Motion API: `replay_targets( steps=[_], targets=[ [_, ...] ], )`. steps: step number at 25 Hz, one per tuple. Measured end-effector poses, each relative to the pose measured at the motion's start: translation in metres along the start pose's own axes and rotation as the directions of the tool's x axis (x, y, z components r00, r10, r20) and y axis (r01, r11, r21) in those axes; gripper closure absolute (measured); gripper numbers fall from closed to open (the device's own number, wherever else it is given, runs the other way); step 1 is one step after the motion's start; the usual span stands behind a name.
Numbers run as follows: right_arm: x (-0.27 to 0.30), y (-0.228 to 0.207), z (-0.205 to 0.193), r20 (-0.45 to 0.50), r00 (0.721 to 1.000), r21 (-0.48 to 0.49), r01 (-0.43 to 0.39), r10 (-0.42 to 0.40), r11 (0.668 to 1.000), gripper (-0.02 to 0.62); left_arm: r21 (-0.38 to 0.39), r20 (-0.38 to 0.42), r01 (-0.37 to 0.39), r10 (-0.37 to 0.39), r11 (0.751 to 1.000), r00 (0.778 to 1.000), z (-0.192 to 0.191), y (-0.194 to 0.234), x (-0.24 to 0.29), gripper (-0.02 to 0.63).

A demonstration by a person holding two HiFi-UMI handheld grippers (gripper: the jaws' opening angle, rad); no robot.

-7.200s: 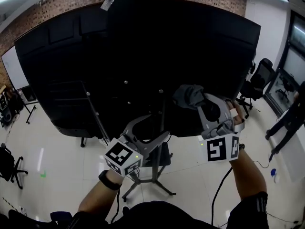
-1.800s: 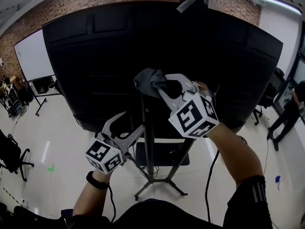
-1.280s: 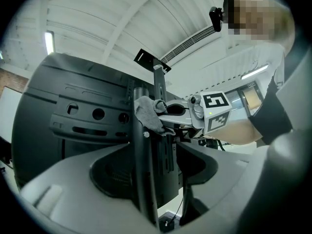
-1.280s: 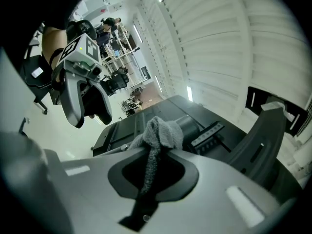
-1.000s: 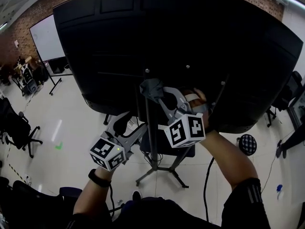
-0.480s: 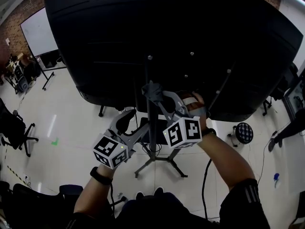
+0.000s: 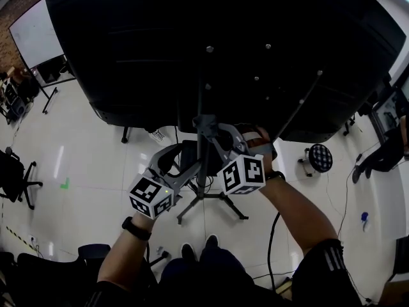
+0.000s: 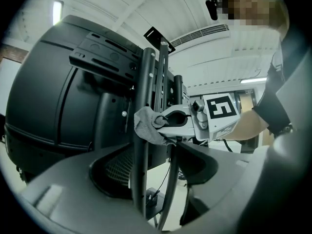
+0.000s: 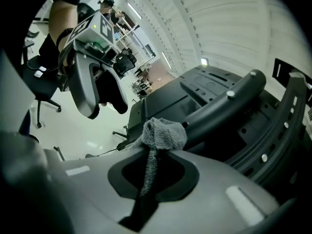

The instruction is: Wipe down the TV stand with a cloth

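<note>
The TV stand's black upright pole [image 7: 203, 75] runs down the back of a large black TV [image 7: 128, 37] to splayed legs [image 7: 220, 197] on the floor. My right gripper [image 7: 206, 128] is shut on a grey knitted cloth [image 7: 199, 120] and presses it against the pole, below the TV's lower edge. In the right gripper view the cloth [image 9: 163, 133] bunches at the jaw tips of my right gripper [image 9: 152, 155] against a black bar. My left gripper [image 7: 179, 162] is open, low and left of the pole. In the left gripper view the pole [image 8: 143, 145] stands in my left gripper's [image 8: 156, 179] gap, with the cloth [image 8: 145, 126] higher up.
White tiled floor all round. A whiteboard [image 7: 29, 40] and office chairs [image 7: 13, 178] stand at the left, a round stool [image 7: 319, 157] and a person [image 7: 383, 155] at the right. A black cable [image 7: 271, 235] trails under my right arm.
My right gripper has slid the cloth down the pole, from beside the TV's back to below its lower edge. The left gripper stayed open beside the pole, and the stand's legs have come into view.
</note>
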State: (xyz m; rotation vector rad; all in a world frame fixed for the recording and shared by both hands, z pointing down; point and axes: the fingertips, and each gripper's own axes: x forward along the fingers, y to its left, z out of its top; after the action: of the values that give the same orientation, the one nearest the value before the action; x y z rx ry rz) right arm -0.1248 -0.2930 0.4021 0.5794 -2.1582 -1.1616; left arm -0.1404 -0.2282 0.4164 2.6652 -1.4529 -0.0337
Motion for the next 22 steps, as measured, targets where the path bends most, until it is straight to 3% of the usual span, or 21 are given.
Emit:
replay_targets(
  steps=[11,17,22],
  targets=[
    [0.034,0.096,-0.043,-0.088,0.990,0.125,-0.098,0.110,0.987,0.580,-0.067,-0.124,0.024,-0.032,0.997,0.992,-0.102,0.018,0.006,0.307],
    [0.053,0.163,-0.075,-0.132,0.969,0.207,-0.181,0.210,0.961,0.580,-0.128,-0.196,0.024,-0.049,0.992,0.979,-0.173,0.022,0.006,0.303],
    [0.073,0.212,-0.108,-0.171,0.949,0.255,-0.217,0.265,0.942,0.580,-0.134,-0.214,0.044,-0.072,0.990,0.974,-0.222,0.030,0.017,0.295]
  ],
)
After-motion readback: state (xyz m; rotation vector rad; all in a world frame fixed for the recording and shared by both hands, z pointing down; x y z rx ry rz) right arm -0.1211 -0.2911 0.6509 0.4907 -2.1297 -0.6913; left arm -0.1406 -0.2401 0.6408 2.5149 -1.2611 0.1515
